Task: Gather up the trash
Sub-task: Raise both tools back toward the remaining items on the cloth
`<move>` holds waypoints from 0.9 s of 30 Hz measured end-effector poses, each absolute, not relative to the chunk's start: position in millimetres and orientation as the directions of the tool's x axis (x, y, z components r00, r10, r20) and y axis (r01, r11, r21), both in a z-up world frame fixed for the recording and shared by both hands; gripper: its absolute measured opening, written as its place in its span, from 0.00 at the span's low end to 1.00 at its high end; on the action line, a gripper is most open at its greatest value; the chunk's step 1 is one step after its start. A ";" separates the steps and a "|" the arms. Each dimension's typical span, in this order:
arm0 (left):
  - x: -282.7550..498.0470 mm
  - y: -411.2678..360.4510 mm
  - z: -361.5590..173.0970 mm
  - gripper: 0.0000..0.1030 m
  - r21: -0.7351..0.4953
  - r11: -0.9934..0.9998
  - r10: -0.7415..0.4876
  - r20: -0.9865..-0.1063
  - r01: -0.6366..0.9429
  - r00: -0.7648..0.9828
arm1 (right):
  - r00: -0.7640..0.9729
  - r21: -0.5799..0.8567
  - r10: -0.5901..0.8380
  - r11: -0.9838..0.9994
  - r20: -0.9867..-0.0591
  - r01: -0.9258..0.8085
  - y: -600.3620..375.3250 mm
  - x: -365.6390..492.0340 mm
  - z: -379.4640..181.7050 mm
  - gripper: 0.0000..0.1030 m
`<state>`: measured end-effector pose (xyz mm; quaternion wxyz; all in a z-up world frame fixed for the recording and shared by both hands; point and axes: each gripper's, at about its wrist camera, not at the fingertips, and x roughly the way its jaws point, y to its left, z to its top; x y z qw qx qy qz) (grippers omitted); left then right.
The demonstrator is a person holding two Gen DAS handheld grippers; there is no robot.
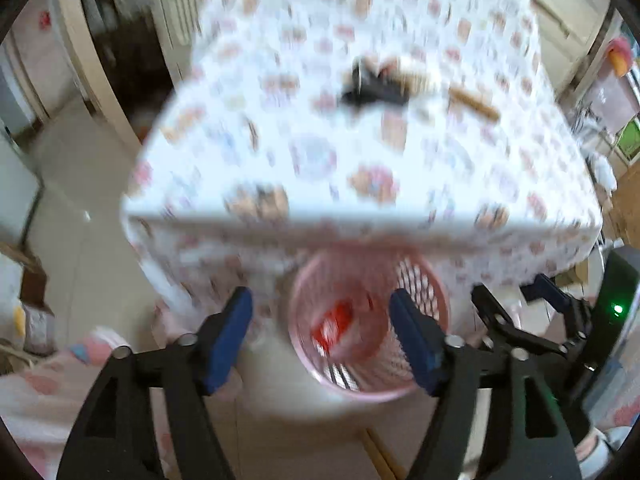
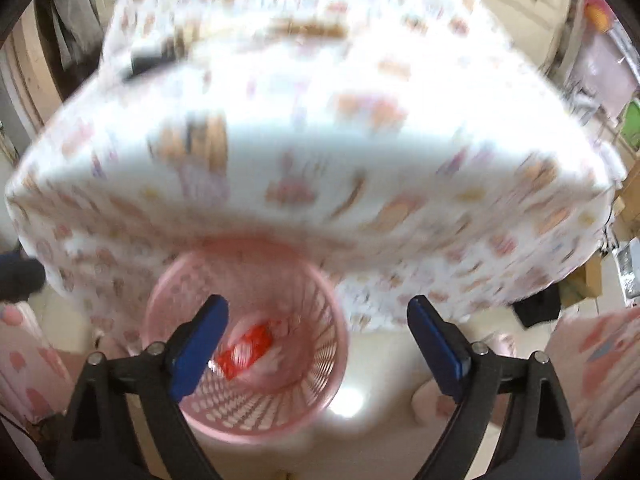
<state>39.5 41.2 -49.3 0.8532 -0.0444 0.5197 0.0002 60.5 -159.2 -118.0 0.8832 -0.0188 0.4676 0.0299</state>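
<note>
Bin: pink basket [image 2: 248, 412] on floor by desk [image 1: 360, 168], red wrapper [image 2: 244, 350] inside | your left tool [image 1: 320, 336], right tool [image 2: 318, 344]: both spread, empty | remaining: dark scrap [image 1: 372, 88], brown stick [image 1: 474, 103] on desk; grip squarely.

Bright daylight, heavy motion blur (both views), fisheye-bent edges, floor glare.

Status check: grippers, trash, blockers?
Left hand-held gripper open, empty. Right hand-held gripper open, empty. Red-and-white wrapper in pink mesh plastic bin. Nothing blocking.
</note>
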 end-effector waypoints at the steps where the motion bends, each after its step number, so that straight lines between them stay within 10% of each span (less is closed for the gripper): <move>1: 37.8 41.3 -42.0 0.76 -0.068 0.997 -0.041 -0.869 -0.038 0.493 | 0.580 -0.006 0.042 0.997 -0.814 -0.080 -159.9 59.0 -109.9 0.92; 7: 23.8 41.7 -3.9 0.99 -0.027 0.999 0.009 -0.738 -0.043 0.675 | 0.670 0.004 0.095 0.991 -0.736 -0.136 -160.9 48.7 -67.2 0.98; 27: 103.0 49.5 71.9 0.99 0.006 0.999 -0.025 -0.680 0.040 0.733 | 0.780 -0.051 0.240 0.943 -0.577 -0.328 -186.5 100.7 61.8 1.00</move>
